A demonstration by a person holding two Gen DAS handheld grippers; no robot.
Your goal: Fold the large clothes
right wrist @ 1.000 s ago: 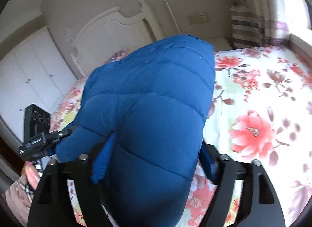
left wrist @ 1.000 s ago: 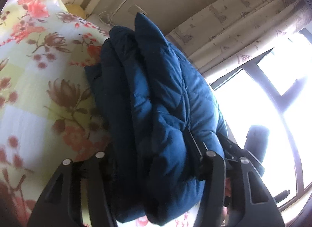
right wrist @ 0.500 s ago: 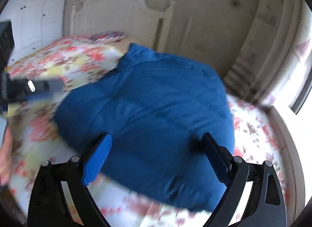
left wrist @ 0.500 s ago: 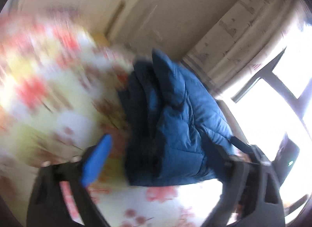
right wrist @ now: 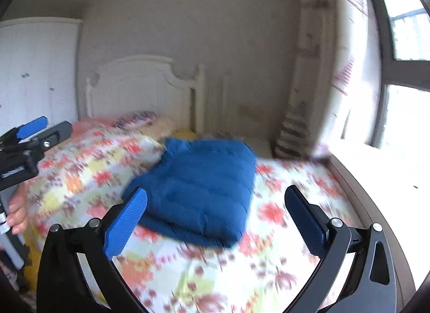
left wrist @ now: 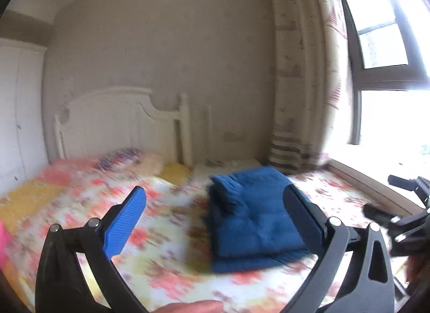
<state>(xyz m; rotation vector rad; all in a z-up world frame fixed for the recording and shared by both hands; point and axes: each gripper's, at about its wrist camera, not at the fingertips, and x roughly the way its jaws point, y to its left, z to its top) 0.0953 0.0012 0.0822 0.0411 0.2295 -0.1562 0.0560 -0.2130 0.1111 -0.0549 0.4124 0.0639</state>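
A folded blue puffer jacket (left wrist: 250, 213) lies flat on the floral bedspread (left wrist: 161, 232); it also shows in the right wrist view (right wrist: 199, 186). My left gripper (left wrist: 215, 219) is open and empty, held back from the jacket, its right finger in front of the jacket's right edge. My right gripper (right wrist: 215, 216) is open and empty, raised above the bed on the near side of the jacket. The left gripper also shows at the left edge of the right wrist view (right wrist: 29, 135). The right gripper shows at the right edge of the left wrist view (left wrist: 397, 219).
A white headboard (right wrist: 142, 89) and pillows (left wrist: 129, 157) stand at the far end of the bed. A white wardrobe (right wrist: 35, 71) is on the left. A curtain (left wrist: 301, 71) and a bright window (right wrist: 403, 98) run along the right side.
Both grippers let go of the jacket, opened and pulled back and up. The jacket now lies folded on the bed. Both views swung to face the headboard.
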